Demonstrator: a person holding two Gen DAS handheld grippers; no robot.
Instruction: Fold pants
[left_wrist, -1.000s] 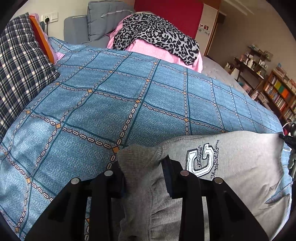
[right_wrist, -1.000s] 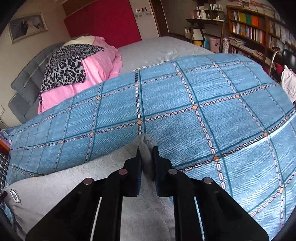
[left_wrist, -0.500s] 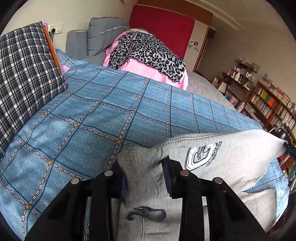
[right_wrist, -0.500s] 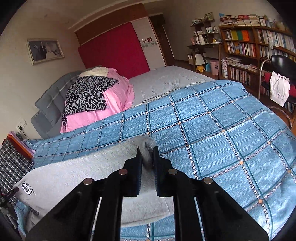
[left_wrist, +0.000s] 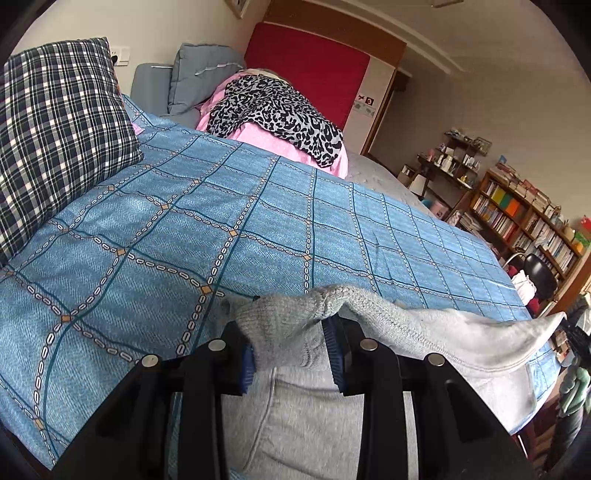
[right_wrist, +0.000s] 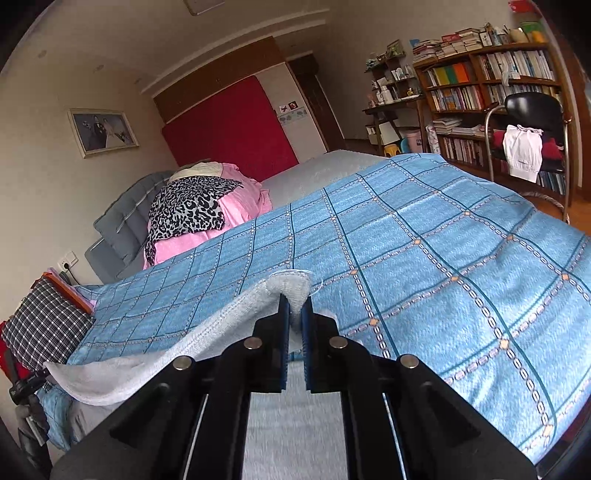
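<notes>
both grippers, left (left_wrist: 291, 349) and right (right_wrist: 294, 325), have fingers clamped on the grey pants (left_wrist: 369, 317); keep that lower-frame edge taut and level over the bed (left_wrist: 258, 229).

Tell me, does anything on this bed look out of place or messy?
Mostly tidy. The odd spot is the head of the bed: a leopard-print cloth lies crumpled over a heap of pink bedding instead of lying flat. The blue bedspread itself lies smooth.

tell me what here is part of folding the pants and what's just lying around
Job: grey pants; left tongs; right tongs; blue bedspread.
Lying about: plaid pillow; leopard-print cloth; pink bedding; bookshelf; chair.
</notes>
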